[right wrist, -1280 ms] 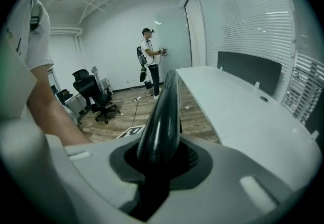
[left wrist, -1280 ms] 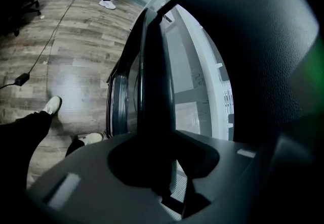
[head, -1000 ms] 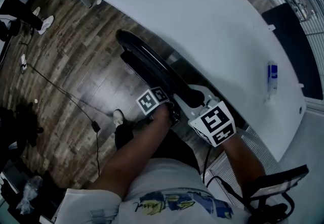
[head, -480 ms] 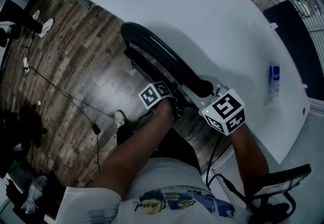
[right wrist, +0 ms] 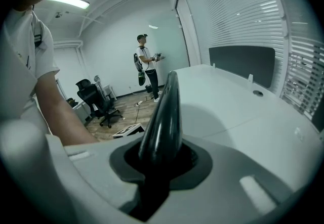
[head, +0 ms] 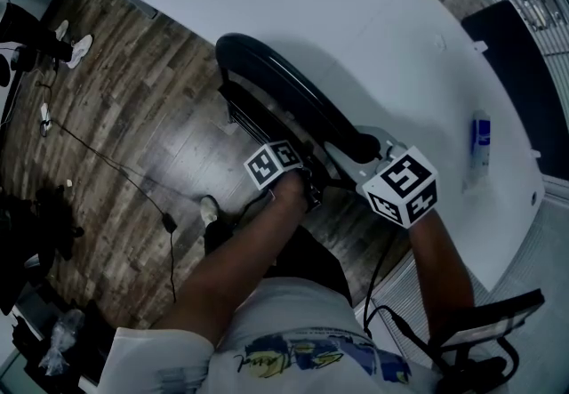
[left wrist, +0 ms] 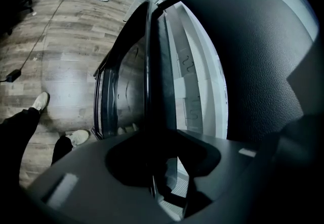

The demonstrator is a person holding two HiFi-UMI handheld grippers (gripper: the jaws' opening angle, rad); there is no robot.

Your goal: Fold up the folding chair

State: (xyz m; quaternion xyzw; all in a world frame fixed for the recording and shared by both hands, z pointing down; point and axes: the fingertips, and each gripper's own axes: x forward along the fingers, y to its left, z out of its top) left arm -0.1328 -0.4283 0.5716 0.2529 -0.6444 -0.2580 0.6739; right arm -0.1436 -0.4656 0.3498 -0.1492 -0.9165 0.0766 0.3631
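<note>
to your left the wooden floor (head: 133, 90) runs under the folding chair (head: 284, 90), which stands nearly flat, its black panels close together, right beside the white worktop (head: 382, 36). your left gripper (head: 305, 183) sits at the chair's near lower edge; its fingers have just been easing apart, and the thin dark edge of the chair runs between them with light showing in the gap. your right gripper (head: 366, 156), just to the right, has its fingers clamped on the rounded black end of the chair's top rail, next to the worktop's edge.
</note>
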